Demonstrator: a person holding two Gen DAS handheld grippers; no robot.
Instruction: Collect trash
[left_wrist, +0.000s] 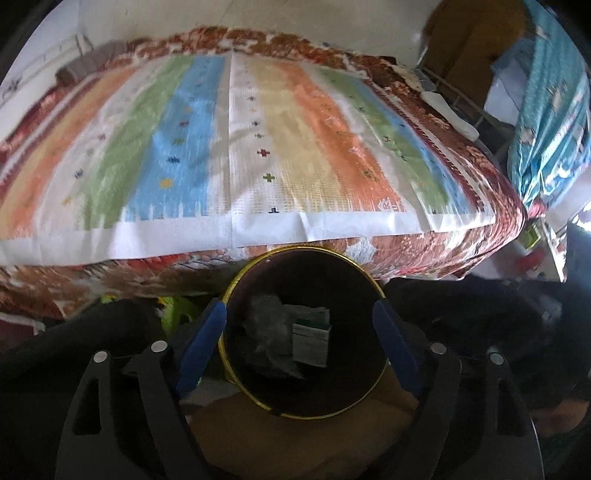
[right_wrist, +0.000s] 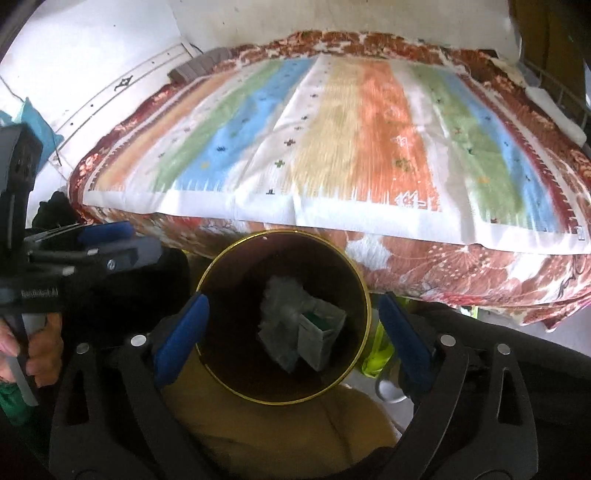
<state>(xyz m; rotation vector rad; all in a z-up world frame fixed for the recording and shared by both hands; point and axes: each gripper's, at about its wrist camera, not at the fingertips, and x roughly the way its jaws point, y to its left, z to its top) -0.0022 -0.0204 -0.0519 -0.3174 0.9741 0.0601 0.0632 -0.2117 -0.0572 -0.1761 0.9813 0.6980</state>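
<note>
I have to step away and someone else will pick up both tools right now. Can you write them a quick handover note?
Left tool: open, empty, over the bin.
Right tool: open, empty, over the same bin.
Bin: dark, gold-rimmed, on the floor against the bed.
Done: a green-and-white carton and a crumpled clear wrapper lie inside.
Left: no loose trash shows on the striped cover; look elsewhere.

Round dark trash bin (left_wrist: 236, 373) with gold rim, upright, mouth open, standing just beside the bed edge. Inside at the bottom: crumpled clear plastic wrapper (left_wrist: 264, 325) and a small white-green carton (left_wrist: 311, 339) lying tilted, touching each other. Same contents in right view: wrapper (right_wrist: 282, 306), carton (right_wrist: 320, 334).
</note>
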